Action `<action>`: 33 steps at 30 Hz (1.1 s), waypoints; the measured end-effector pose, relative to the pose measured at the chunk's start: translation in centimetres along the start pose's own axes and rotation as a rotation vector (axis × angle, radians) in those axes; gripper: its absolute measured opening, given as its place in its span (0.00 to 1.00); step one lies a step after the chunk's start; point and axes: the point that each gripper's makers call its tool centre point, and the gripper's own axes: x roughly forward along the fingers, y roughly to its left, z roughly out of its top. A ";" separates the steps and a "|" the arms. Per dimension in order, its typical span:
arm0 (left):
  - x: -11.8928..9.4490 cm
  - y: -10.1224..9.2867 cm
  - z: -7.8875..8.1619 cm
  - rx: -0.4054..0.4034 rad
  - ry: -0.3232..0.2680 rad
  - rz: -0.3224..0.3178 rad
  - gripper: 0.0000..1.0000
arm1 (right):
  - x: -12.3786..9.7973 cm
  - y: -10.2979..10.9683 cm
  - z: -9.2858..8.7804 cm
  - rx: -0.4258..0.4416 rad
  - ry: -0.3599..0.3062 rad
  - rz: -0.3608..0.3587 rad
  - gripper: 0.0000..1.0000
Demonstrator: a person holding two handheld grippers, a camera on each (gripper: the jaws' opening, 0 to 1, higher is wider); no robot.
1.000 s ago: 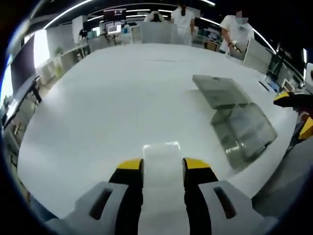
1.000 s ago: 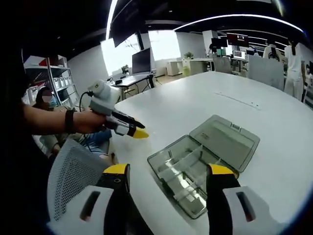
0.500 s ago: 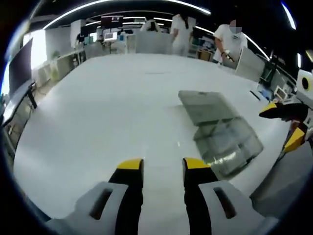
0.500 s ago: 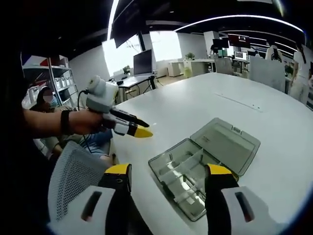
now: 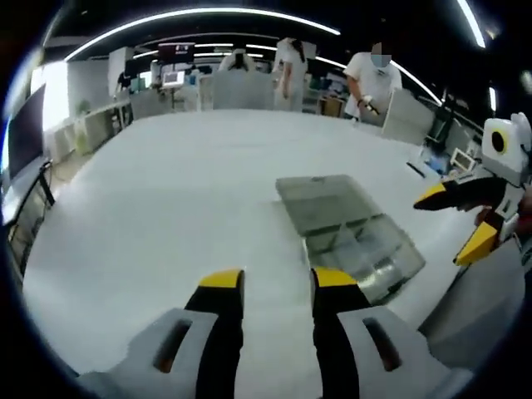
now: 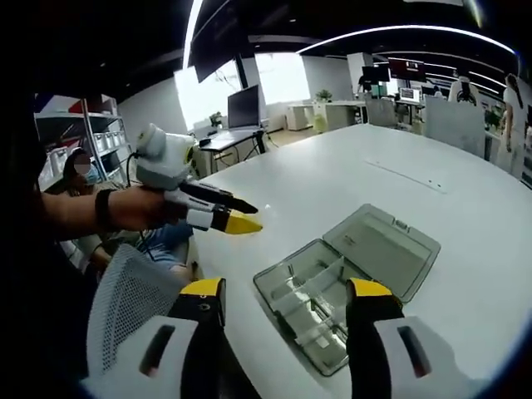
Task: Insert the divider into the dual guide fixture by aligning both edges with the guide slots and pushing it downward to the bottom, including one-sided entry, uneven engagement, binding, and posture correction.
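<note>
We see the left gripper [image 5: 273,287] hanging over the white table [image 5: 166,191], jaws parted with only bare tabletop between the yellow tips. In the right gripper view the same tool [image 6: 223,216] sits in a hand [image 6: 137,208] above the table's near edge, to the left of the box, not touching it.

The right gripper [image 6: 284,298] is spread wide and grips nothing; in the left gripper view it [image 5: 453,220] comes in from the right, beside the box and apart from it.

The clear box [image 6: 345,278] lies open on the table near the edge, lid [image 6: 382,253] folded flat beyond the tray. The tray is split into compartments by thin walls [image 6: 312,283]; we cannot tell which of them is the loose divider, nor make out guide slots. In the left gripper view the box [image 5: 349,237] lies ahead and right of the jaws.

A mesh chair back [image 6: 133,299] stands below the table edge. People [image 5: 370,79] stand past the far side
</note>
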 end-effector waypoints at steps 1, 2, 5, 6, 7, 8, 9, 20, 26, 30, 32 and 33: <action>-0.1 -0.2 0.0 0.002 0.000 -0.005 0.30 | 0.0 0.0 0.1 -0.003 -0.003 0.001 0.55; -0.2 -0.5 0.1 0.006 -0.002 -0.012 0.30 | 0.0 0.0 0.2 -0.005 -0.005 0.002 0.55; -0.3 -1.0 0.3 0.018 -0.010 -0.025 0.30 | 0.0 -0.1 0.3 -0.006 -0.008 0.007 0.54; -0.3 -1.1 0.4 0.020 -0.010 -0.026 0.30 | 0.1 -0.2 0.4 -0.004 -0.009 0.006 0.54; -0.4 -1.3 0.4 0.025 -0.013 -0.029 0.30 | 0.1 -0.2 0.4 -0.003 -0.010 0.005 0.54; -0.5 -1.4 0.4 0.025 -0.016 -0.025 0.30 | 0.1 -0.2 0.5 0.002 -0.015 0.011 0.54; -0.5 -1.6 0.4 0.022 -0.017 -0.026 0.30 | 0.1 -0.1 0.6 0.004 -0.018 0.018 0.53; -0.9 -3.4 0.8 0.031 -0.051 -0.068 0.30 | 0.2 -0.1 1.0 0.017 -0.026 0.035 0.51; -1.1 -4.4 1.5 0.045 -0.079 -0.091 0.30 | 0.0 0.0 1.1 0.029 -0.033 0.039 0.49; -1.2 -5.3 1.8 0.072 -0.093 -0.108 0.30 | -0.4 0.0 1.4 0.057 -0.052 0.055 0.47; -1.2 -5.6 1.9 0.093 -0.096 -0.111 0.30 | -0.5 -0.1 1.7 0.071 -0.062 0.060 0.47; -1.3 -5.8 1.9 0.104 -0.097 -0.113 0.30 | -0.7 -0.3 1.8 0.078 -0.067 0.054 0.47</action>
